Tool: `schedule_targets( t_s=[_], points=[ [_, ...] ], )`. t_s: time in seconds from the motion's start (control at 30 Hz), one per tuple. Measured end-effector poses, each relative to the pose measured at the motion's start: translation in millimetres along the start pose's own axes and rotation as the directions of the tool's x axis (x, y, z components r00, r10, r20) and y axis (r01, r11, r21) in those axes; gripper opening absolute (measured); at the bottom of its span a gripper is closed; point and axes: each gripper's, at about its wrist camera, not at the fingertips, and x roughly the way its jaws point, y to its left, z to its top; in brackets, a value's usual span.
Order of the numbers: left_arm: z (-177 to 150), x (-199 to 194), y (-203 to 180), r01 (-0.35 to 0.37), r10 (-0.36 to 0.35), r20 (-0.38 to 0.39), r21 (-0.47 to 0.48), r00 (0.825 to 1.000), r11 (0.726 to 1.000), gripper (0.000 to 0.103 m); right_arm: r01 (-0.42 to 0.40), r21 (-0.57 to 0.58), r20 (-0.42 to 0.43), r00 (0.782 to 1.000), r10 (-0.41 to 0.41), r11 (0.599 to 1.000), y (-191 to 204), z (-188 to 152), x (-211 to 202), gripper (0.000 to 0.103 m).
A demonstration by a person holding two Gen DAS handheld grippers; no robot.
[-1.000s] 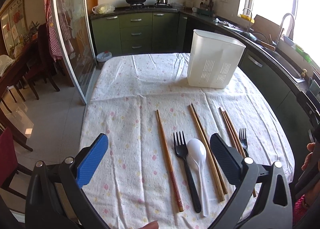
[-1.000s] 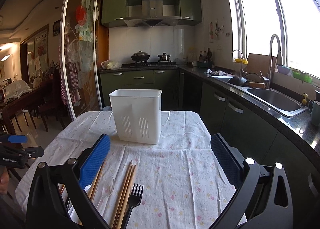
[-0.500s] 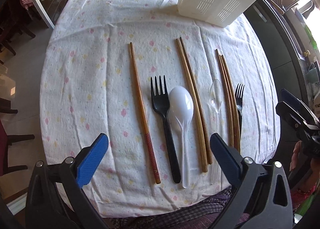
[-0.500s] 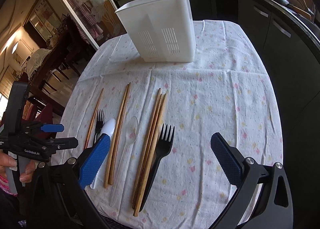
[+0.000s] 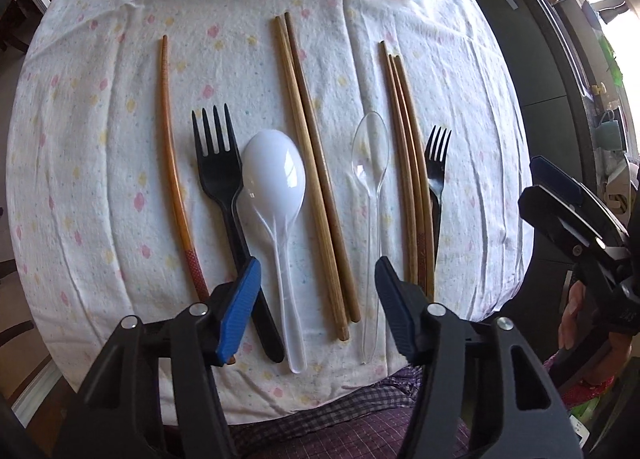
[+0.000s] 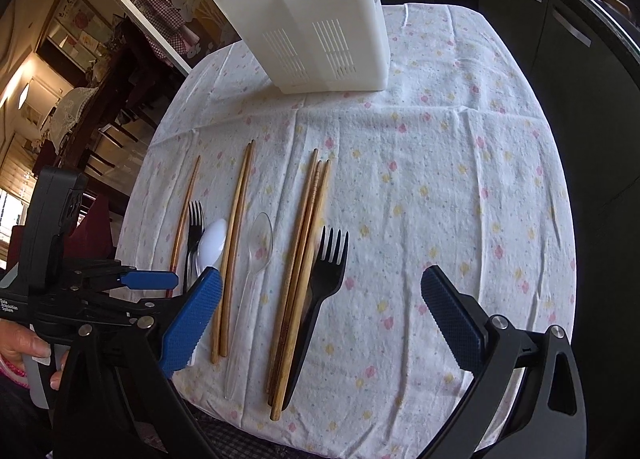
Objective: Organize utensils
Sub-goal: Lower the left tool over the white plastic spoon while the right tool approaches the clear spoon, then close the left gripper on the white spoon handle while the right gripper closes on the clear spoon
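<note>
Table: a round top under a white cloth (image 6: pixel 460 163) dotted with pink and yellow flowers.
Holder: a white slotted plastic utensil caddy (image 6: pixel 316 27) stands upright at the far side of the cloth, well apart from the cutlery.
Left gripper (image 5: pixel 318 293): it points down over the near edge, its jaws closing at about half width; the white spoon's handle and the pair of chopsticks lie on the cloth in the gap below, and neither pad touches them.
Right gripper (image 6: pixel 320 313): its blue pads stand wide, holding nothing, over the right-hand fork.
Chopsticks: one reddish-brown stick (image 5: pixel 170 163) far left; a light wooden pair (image 5: pixel 310 163) in the middle; three wooden sticks (image 5: pixel 408 163) bunched to the right.
Forks: a large black plastic fork (image 5: pixel 224 183) beside the single stick; a smaller black fork (image 5: pixel 436 175) touching the bunch of three.
Spoons: a white plastic spoon (image 5: pixel 276 195) against the large fork; a clear plastic spoon (image 5: pixel 371 163) between the pair and the three.
</note>
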Motion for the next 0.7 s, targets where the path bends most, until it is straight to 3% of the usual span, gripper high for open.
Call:
schedule_targets(
  t_s=[0.1, 0.27, 0.43, 0.6, 0.7],
  points=[
    [0, 2, -3, 0.006, -0.006, -0.002, 0.009, 1.000, 1.000, 0.045, 0.008, -0.004, 0.003, 1.000, -0.008, 1.000, 0, -1, -4, 0.093],
    [6, 9, -4, -0.077, 0.077, 0.011, 0.004, 0.997, 0.997, 0.033, -0.002, -0.006, 0.003, 1.000, 0.002, 1.000, 0, -2, -6, 0.093],
    [11, 17, -3, -0.153, 0.153, -0.001, -0.004, 0.988, 0.988, 0.032, -0.005, -0.022, -0.001, 1.000, 0.005, 1.000, 4, -3, -5, 0.093],
    [16, 21, -6, -0.170, 0.170, 0.002, -0.003, 0.985, 0.985, 0.031, 0.001, -0.027, -0.003, 1.000, -0.001, 1.000, 5, -2, -4, 0.093],
    [19, 22, -9, -0.189, 0.189, 0.012, -0.002, 0.982, 0.982, 0.017, 0.011, -0.032, -0.012, 1.000, -0.012, 0.999, 6, 0, -3, 0.093]
  ],
)
